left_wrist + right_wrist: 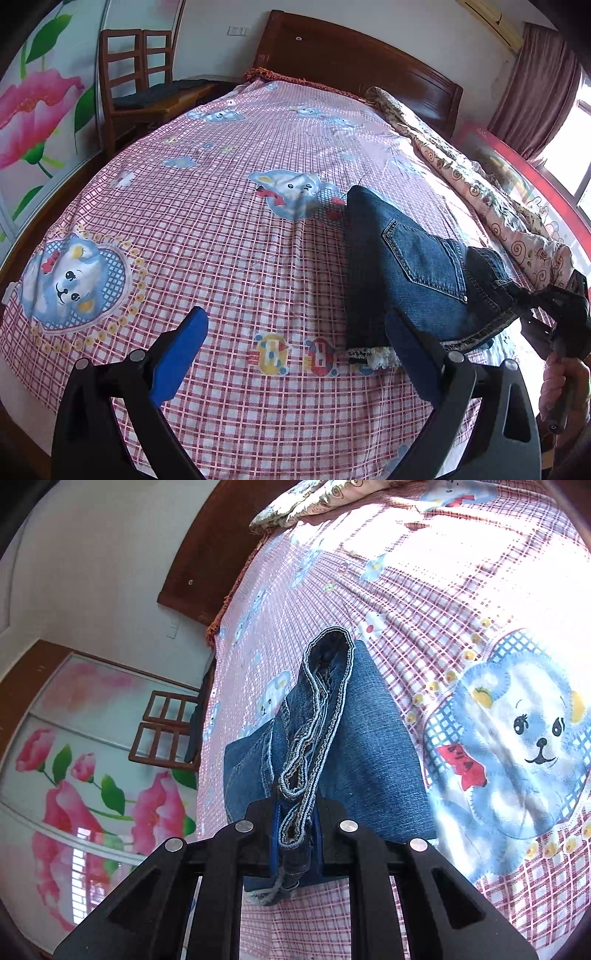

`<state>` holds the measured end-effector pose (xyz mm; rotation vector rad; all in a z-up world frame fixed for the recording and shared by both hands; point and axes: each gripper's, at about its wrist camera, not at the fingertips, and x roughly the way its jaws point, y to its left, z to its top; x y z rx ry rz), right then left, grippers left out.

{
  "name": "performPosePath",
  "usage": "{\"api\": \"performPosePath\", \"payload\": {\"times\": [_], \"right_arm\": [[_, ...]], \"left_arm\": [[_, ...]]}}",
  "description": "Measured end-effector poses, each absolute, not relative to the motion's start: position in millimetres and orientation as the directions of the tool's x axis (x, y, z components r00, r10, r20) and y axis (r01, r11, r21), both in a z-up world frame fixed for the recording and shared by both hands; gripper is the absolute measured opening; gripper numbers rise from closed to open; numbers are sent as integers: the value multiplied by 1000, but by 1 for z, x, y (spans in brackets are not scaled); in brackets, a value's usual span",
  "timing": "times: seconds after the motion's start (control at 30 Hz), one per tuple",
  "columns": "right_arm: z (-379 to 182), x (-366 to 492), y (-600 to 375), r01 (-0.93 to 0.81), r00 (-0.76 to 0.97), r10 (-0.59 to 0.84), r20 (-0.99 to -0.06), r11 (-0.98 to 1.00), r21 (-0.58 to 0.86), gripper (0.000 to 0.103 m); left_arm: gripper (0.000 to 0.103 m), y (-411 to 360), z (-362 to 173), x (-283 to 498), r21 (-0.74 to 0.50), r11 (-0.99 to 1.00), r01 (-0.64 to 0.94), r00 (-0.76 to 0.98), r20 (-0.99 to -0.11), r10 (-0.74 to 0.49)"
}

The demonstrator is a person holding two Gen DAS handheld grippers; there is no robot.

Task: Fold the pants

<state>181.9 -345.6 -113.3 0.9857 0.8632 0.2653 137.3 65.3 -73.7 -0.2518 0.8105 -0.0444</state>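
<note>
Black-framed and tipped with blue pads, the left gripper (295, 354) hangs with its jaws spread wide over a bed (221, 258) covered in a pink-and-white checked sheet printed with blue cartoon bears, gripping nothing. A pair of dark blue denim pants (402, 273), folded into a compact bundle, lies on the sheet just right of that gripper, the frayed pale hem (373, 356) beside the right-hand pad and a stitched back pocket facing up. Beyond the pants' right edge, the black right gripper (554, 314) meets the raised end of the denim, a bare hand (557, 391) wrapped round its handle.

From the right wrist, the right gripper (294, 834) has its jaws drawn narrow and pinched on a bunched fold of the pants (369, 753), a thick stitched seam edge (317, 716) standing up out of the clamp and looping away from the camera, while the rest of the cloth spreads flat on the sheet on both sides.

A crumpled floral quilt (480, 184) runs along the bed's far side of the pants, toward a maroon curtain (532, 92). A dark wooden headboard (354, 55) closes the bed's end, and two brown slatted wooden chairs (136, 81) stand by a wall panel painted with pink flowers (33, 107).
</note>
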Motion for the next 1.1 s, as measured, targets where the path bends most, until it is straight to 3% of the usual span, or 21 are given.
{"api": "performPosePath", "payload": {"times": [0.17, 0.3, 0.5, 0.63, 0.77, 0.93, 1.1], "right_arm": [[-141, 180, -352, 195, 644, 568, -512, 525, 828, 13], [-169, 176, -360, 298, 617, 542, -571, 510, 807, 16], [-125, 144, -374, 378, 685, 364, -631, 562, 736, 19], [-90, 170, -362, 216, 734, 445, -512, 563, 798, 19], [-81, 225, -324, 85, 720, 523, -456, 586, 806, 19], [-93, 270, -302, 60, 686, 517, -513, 661, 748, 19], [-146, 271, -331, 208, 640, 462, -614, 665, 717, 18]], "left_arm": [[97, 56, -71, 148, -221, 975, -35, 694, -707, -135], [98, 40, -67, 178, -188, 982, 5, 700, -700, -138], [98, 15, -54, 237, -199, 977, 70, 712, -676, -189], [98, -12, -52, 269, -162, 975, 153, 715, -663, -222], [98, -42, -68, 298, -76, 978, 193, 685, -704, -190], [98, -64, -94, 321, 40, 981, 189, 664, -742, -98], [101, -59, -127, 340, -23, 987, 161, 582, -805, -114]]}}
